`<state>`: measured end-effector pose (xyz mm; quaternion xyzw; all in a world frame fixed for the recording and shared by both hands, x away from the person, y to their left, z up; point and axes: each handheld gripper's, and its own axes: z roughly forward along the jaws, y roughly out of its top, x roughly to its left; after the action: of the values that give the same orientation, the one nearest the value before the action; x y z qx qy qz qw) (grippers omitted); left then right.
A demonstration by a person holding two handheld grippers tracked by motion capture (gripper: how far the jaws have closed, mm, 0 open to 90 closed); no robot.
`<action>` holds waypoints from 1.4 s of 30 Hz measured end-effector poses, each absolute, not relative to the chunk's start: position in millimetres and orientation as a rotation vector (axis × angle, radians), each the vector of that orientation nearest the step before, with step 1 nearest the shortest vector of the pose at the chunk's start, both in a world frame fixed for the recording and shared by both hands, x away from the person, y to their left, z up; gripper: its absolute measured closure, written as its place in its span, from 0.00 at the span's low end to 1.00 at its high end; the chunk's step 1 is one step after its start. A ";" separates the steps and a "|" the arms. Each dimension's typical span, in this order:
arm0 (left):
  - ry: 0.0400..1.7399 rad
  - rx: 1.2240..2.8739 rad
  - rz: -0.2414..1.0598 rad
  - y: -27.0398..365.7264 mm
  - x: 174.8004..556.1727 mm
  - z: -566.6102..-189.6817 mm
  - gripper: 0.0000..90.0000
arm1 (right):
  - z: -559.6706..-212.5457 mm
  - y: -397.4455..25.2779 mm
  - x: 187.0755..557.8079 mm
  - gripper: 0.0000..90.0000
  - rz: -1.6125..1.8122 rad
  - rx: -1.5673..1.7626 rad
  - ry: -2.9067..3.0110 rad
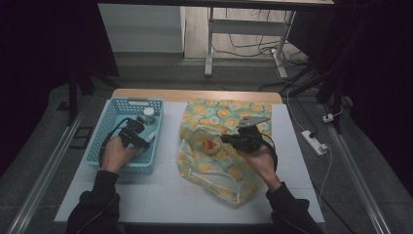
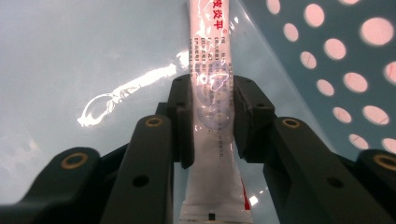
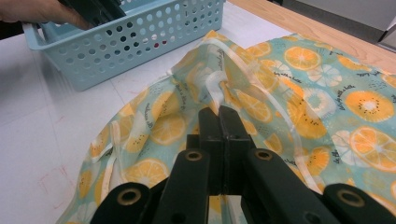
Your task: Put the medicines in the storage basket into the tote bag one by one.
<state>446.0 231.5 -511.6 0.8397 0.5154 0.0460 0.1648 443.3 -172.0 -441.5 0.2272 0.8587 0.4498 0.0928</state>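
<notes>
A white tube [image 2: 212, 93] with red and blue print lies low inside the light blue basket [image 1: 111, 110], and my left gripper [image 2: 212, 116] is shut on its middle. In the high view the left gripper [image 1: 141, 140] reaches into the basket from the near side. A teal cloth bag [image 1: 229, 114] printed with orange slices lies on the white table top. My right gripper [image 3: 220, 122] is shut on a fold of the cloth bag [image 3: 299, 88] near its mouth, holding that fold raised. From above, the right gripper [image 1: 225, 139] sits beside a round item with a red label [image 1: 209, 145] at the bag's mouth.
A small round white jar [image 1: 147, 115] stands at the far end of the basket. The basket [image 3: 140, 42] is to the left of the bag. The white table top [image 1: 165, 190] has a wooden strip along its far edge. A power strip [image 1: 314, 142] lies on the floor at right.
</notes>
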 end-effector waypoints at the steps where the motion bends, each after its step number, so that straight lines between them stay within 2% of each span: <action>1: 1.482 2.387 0.126 231.6 446.2 -511.3 0.78 | -441.5 -171.9 443.2 0.99 1.336 0.676 2.546; 9: 1.533 2.318 0.172 235.9 444.5 -505.0 0.79 | -438.8 -172.7 442.6 0.99 1.337 0.672 2.540; 29: 1.463 2.154 0.198 256.7 430.9 -475.9 0.79 | -429.6 -169.2 438.3 1.00 1.359 0.651 2.523; 42: 1.374 2.129 0.207 252.9 419.1 -453.3 0.79 | -429.1 -165.6 436.8 1.00 1.347 0.647 2.531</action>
<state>419.1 252.9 -453.3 0.8002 0.5165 0.0777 0.2949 436.8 -165.6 -429.1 0.2190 0.8568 0.4558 0.1011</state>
